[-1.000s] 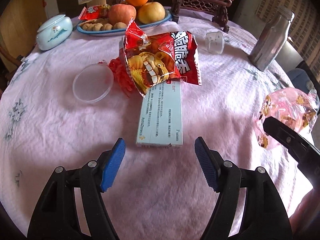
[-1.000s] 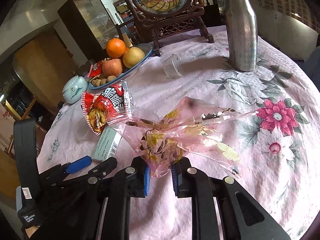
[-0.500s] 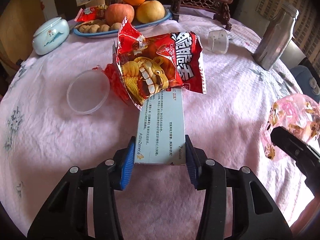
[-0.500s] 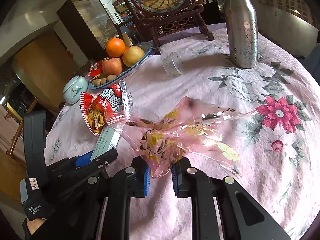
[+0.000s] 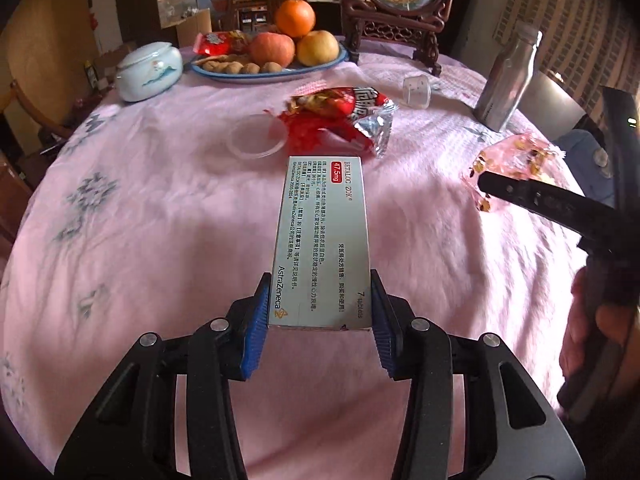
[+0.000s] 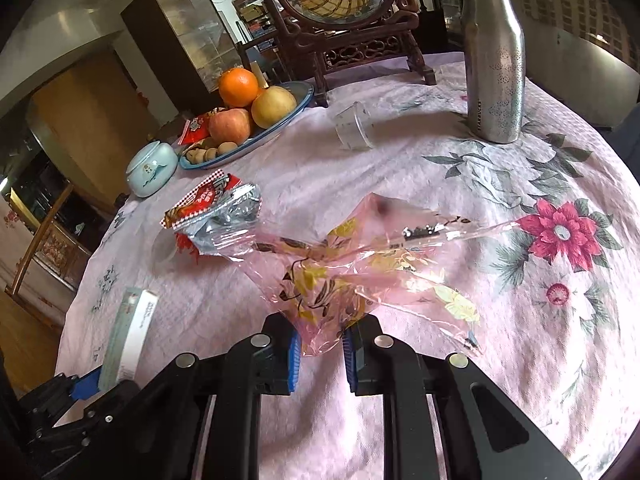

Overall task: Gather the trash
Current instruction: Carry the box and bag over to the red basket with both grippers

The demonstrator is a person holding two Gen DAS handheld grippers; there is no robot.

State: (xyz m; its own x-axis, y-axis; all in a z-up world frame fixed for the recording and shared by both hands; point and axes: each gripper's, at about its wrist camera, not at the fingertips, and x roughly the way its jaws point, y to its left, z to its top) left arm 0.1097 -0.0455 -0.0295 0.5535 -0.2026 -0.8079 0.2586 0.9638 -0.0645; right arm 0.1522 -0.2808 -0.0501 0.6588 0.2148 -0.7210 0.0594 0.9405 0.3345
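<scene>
My left gripper (image 5: pixel 318 320) is shut on the near end of a pale medicine box (image 5: pixel 322 236) and holds it above the pink tablecloth; the box also shows in the right wrist view (image 6: pixel 130 332). My right gripper (image 6: pixel 320 346) is shut on a crumpled pink floral plastic wrapper (image 6: pixel 360 272), seen at the right in the left wrist view (image 5: pixel 516 164). A red snack bag (image 5: pixel 344 114) lies on the table beyond the box, next to a clear plastic lid (image 5: pixel 256 136). The bag also shows in the right wrist view (image 6: pixel 216 208).
A fruit plate (image 5: pixel 268 70) with an orange, apples and nuts stands at the back, beside a pale ceramic jar (image 5: pixel 148 70). A clear cup (image 5: pixel 416 90) lies on its side, a steel bottle (image 5: pixel 508 80) stands at the right, and a carved wooden screen (image 5: pixel 396 4) stands behind.
My left gripper closed on the medicine box and lifted it off the table. The red snack bag slid off the box and fell flat. My right gripper kept hold of the pink wrapper.
</scene>
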